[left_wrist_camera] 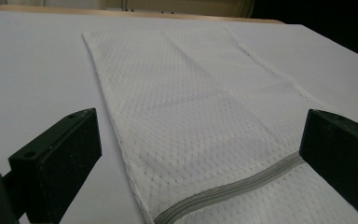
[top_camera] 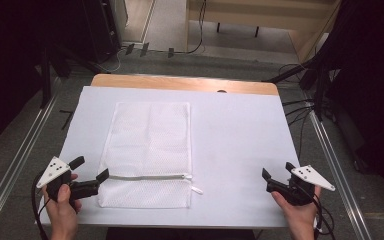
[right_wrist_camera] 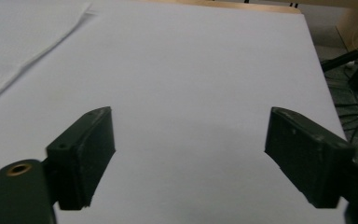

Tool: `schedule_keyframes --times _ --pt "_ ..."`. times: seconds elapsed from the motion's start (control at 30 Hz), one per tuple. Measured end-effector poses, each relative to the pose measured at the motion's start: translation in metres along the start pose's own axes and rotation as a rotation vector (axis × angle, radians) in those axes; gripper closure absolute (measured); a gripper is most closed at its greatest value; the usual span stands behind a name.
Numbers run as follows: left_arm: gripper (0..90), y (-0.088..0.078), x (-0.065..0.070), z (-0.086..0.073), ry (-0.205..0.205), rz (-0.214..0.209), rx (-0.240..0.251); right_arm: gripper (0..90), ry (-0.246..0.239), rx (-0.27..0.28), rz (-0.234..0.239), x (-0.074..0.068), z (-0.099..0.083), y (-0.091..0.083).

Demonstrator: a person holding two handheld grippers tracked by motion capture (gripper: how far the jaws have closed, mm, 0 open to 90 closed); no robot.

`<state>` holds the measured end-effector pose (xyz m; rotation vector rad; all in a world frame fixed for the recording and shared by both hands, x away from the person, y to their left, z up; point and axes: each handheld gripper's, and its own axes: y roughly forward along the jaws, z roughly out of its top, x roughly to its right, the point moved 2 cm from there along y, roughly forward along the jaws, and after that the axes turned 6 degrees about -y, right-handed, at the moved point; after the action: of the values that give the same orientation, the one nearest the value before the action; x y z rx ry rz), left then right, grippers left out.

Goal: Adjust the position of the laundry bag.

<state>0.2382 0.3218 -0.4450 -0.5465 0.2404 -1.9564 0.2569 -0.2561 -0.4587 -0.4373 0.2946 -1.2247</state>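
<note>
We see no words on the white mesh bag (top_camera: 149,137) with its grey zipper (top_camera: 150,176). Our left gripper (top_camera: 90,175) is wide open at the bag's edge, holding nothing. Our right gripper (top_camera: 276,173) is wide open over the bare table (top_camera: 240,130).

No text, label, brand, number or sign can be read anywhere in these pictures. The white mesh bag (top_camera: 147,150) lying between and ahead of the left gripper's jaws bears no print, and the bare white surface (right_wrist_camera: 200,70) ahead of the right gripper's jaws carries no marking.
</note>
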Motion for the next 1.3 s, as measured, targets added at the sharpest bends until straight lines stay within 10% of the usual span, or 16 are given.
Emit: schedule_keyframes --times 0.3,0.57,0.7,0.83,1.3 --pt "0.0 0.002 0.002 -0.001 0.009 0.013 -0.008 37.0 -0.002 0.054 0.034 -0.037 0.024 0.016" --pt "0.0 0.004 0.002 -0.002 0.009 0.019 -0.021 41.4 -0.170 -0.021 0.160 -0.112 0.061 0.061" --pt "0.0 0.003 0.004 -0.001 0.015 0.015 -0.016 47.2 -0.177 -0.077 0.235 -0.141 0.072 0.084" --pt "0.0 0.003 0.002 0.000 0.004 0.011 -0.012 53.9 -0.137 -0.147 0.282 -0.161 0.077 0.112" --pt "0.0 0.001 0.000 0.002 -0.016 0.001 -0.002 54.1 0.007 -0.298 0.220 -0.184 0.074 0.173"
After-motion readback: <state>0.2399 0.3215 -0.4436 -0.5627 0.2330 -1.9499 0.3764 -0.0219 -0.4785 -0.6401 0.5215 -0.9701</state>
